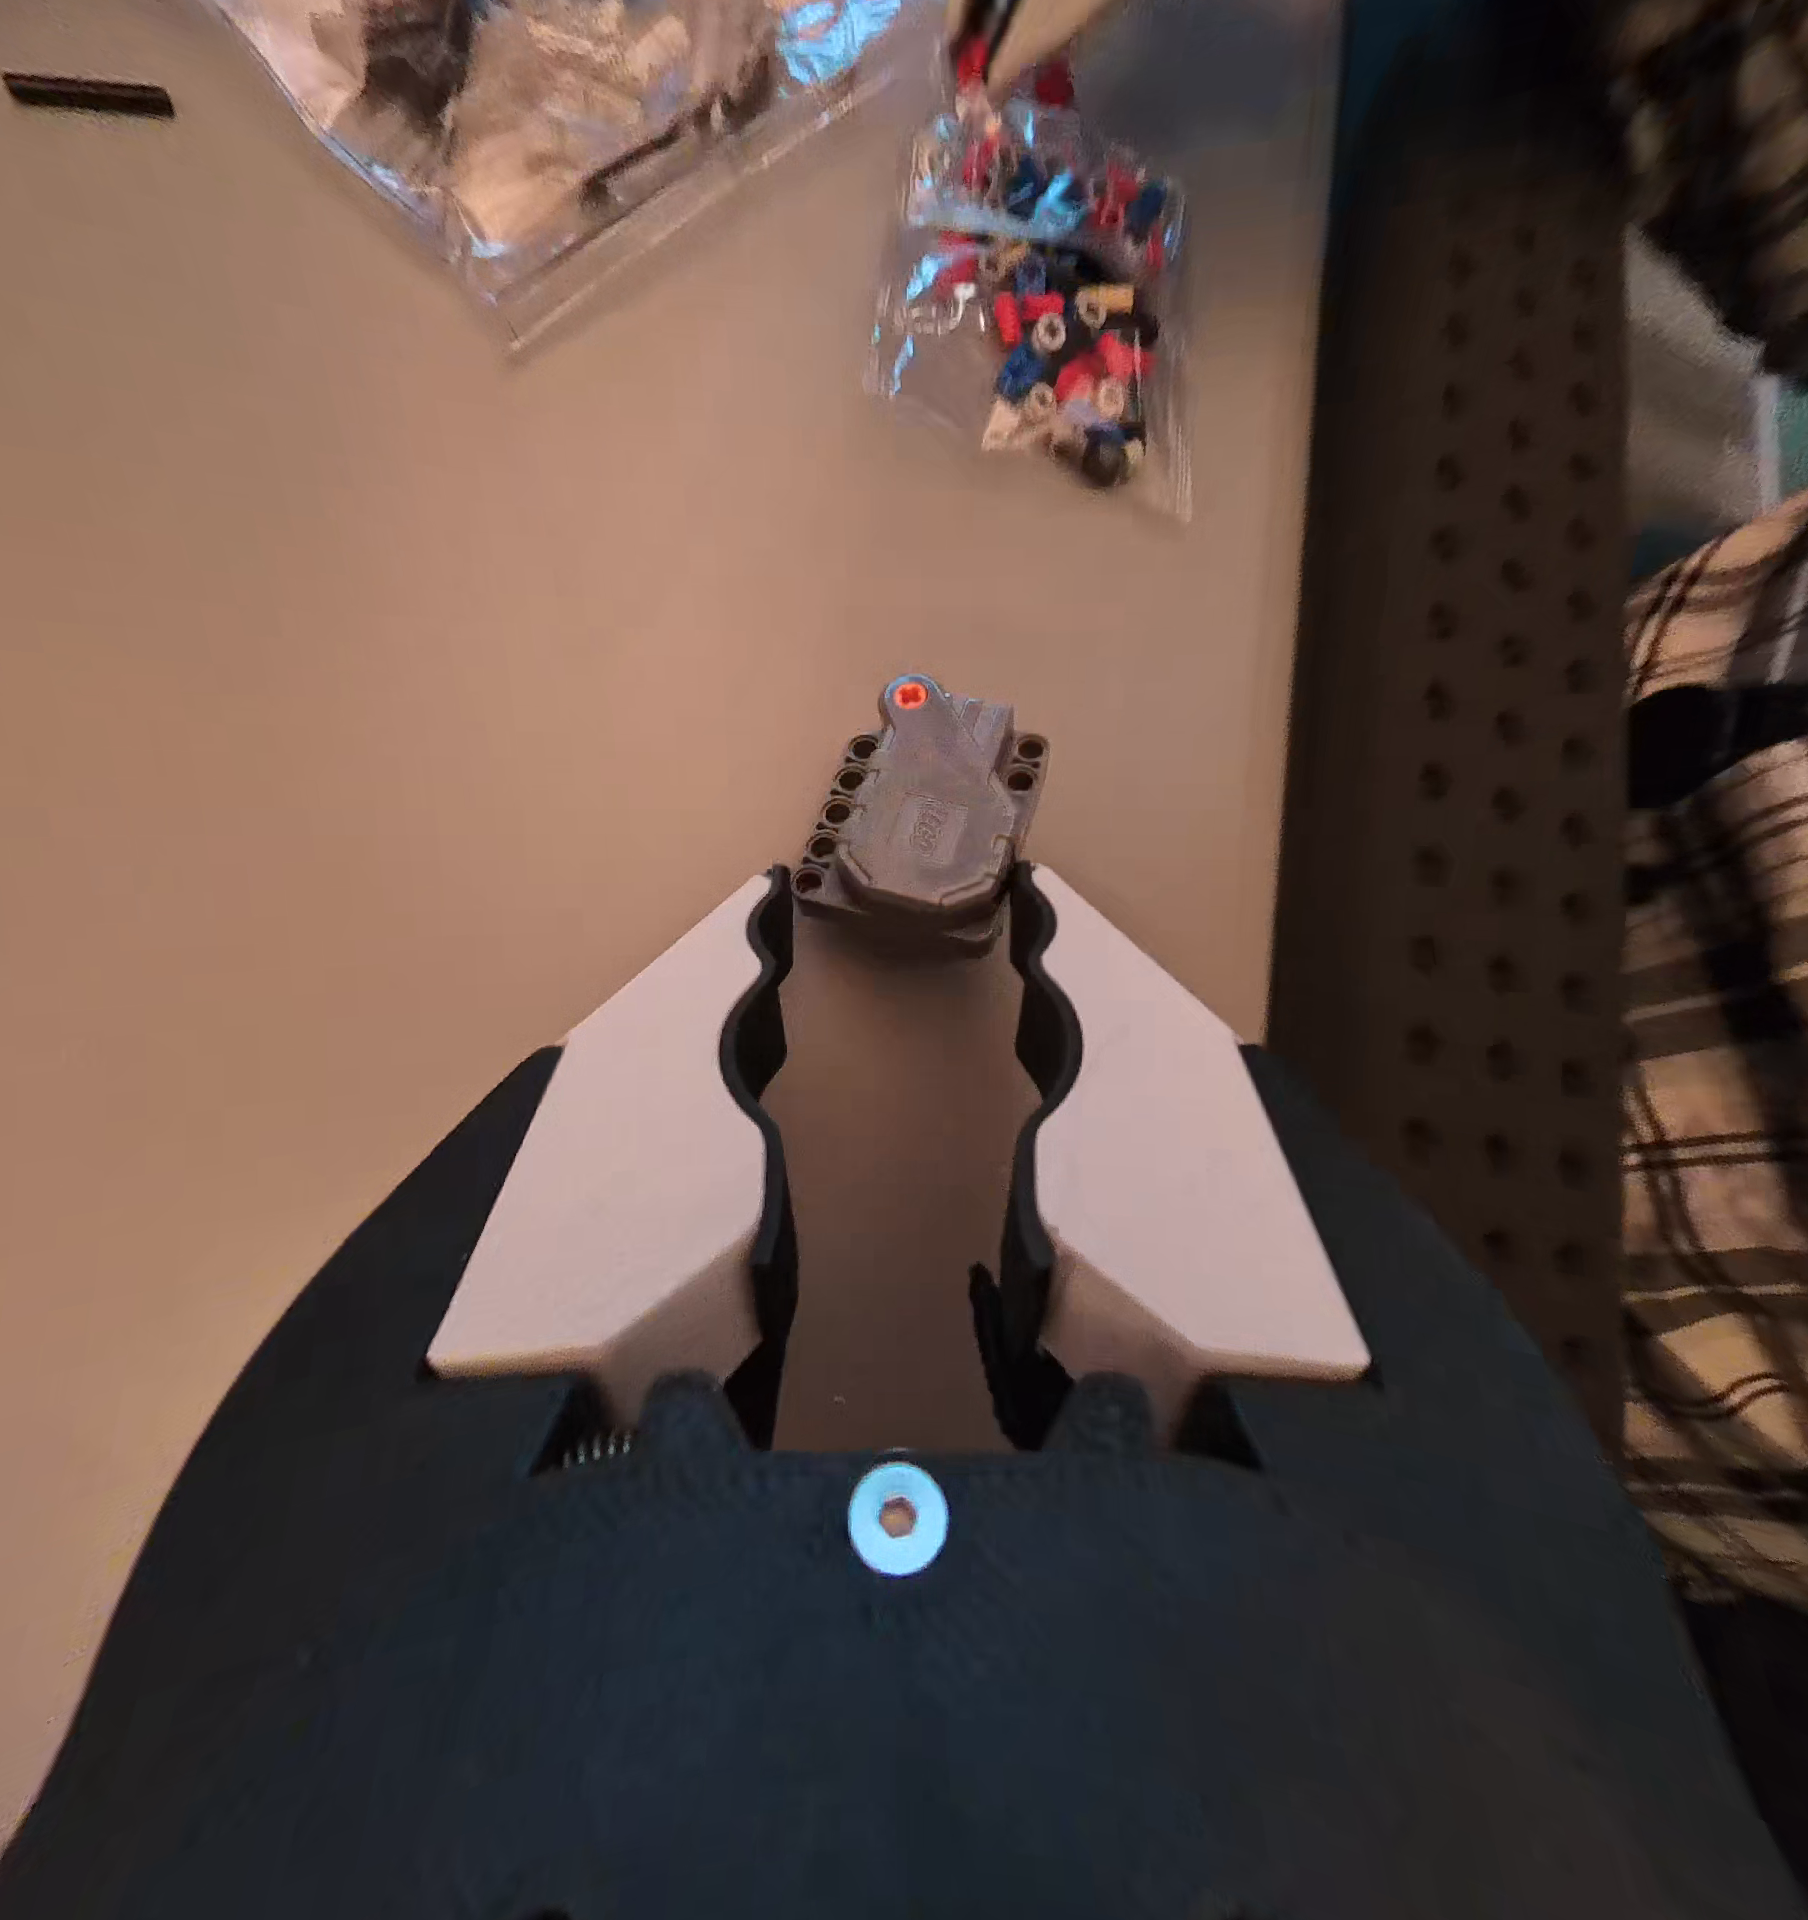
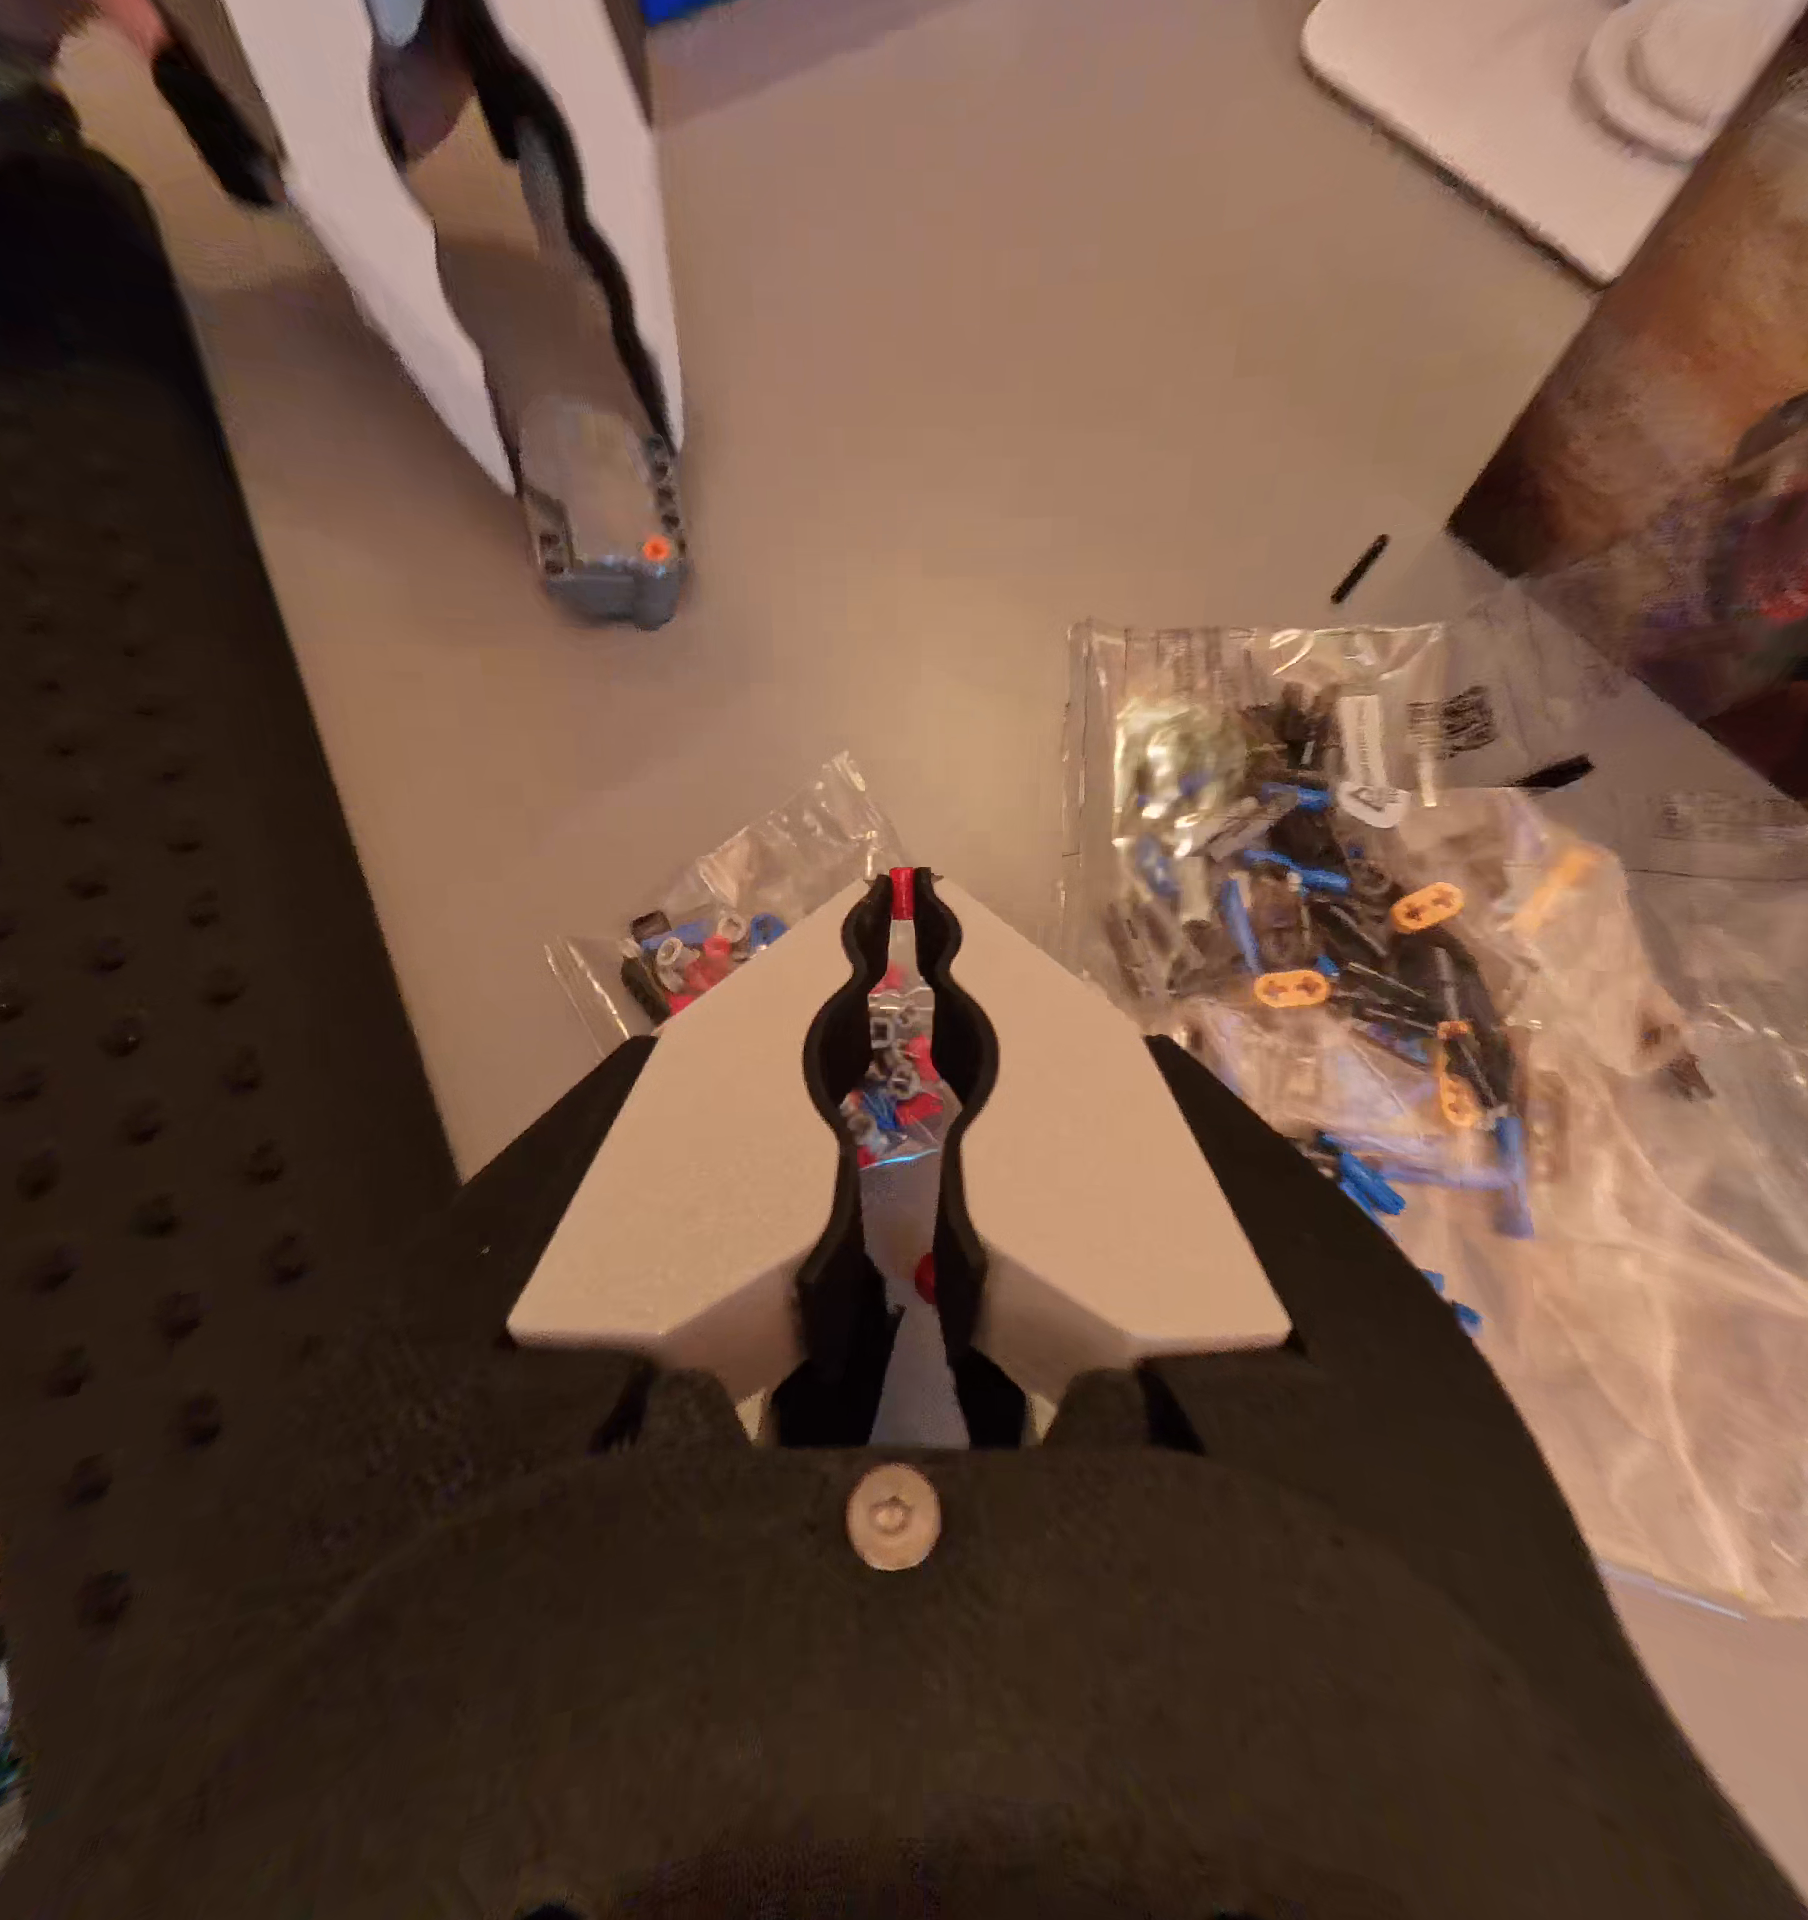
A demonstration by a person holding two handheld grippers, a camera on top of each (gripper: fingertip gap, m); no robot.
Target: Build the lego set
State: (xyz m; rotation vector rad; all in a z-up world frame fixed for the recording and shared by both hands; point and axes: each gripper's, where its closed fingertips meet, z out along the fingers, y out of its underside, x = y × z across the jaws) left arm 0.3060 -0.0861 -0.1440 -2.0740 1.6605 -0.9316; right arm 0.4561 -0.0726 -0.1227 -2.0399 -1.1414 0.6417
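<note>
The left gripper (image 1: 902, 896) clamps a grey motor (image 1: 921, 821) above the table (image 1: 256, 727), near its edge. The right gripper (image 2: 902, 896), nearly closed, pinches a red pin (image 2: 901, 894) over a small bag (image 2: 713, 935). Building looks barely begun: the bigger bag (image 2: 1326, 935) remains full. Its labels are unreadable; the motor bears an embossed logo.

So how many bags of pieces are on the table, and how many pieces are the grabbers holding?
Clear bags: 3: small bag, big bag, crinkly bag
Held pieces: 2: grey motor, red piece
Total: 5
</note>
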